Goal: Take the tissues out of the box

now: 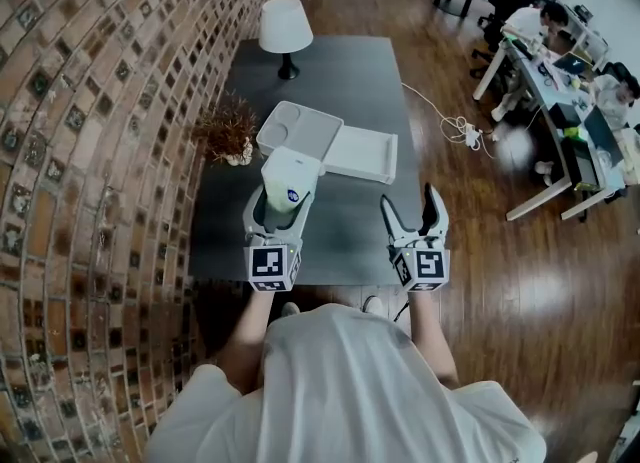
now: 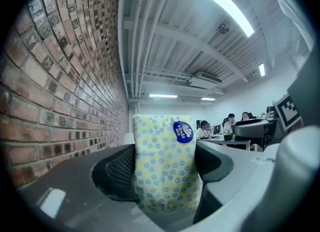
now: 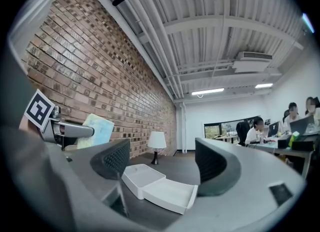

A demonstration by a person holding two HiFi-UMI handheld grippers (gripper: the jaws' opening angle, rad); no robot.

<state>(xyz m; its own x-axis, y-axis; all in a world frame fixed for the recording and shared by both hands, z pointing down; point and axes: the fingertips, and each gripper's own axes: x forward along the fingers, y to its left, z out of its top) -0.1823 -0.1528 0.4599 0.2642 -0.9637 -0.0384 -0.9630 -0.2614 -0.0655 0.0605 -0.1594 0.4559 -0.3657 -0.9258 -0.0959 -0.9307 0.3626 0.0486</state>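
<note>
Now the tissue pack point(image 2: 165, 168), yellow with blue dots, is being clamped upright between the two jaws of the left gripper point(image 1: 282, 209), which are pressing on its sides. It is being held in the air above the near part of the dark table point(image 1: 350, 76), out of the white box point(image 1: 300, 131). That box is lying open just behind it, with the lid folded out to the right. The right gripper point(image 1: 411, 201) is being held beside it, apart from the box. Its jaws are standing apart and nothing is being gripped between them.
</note>
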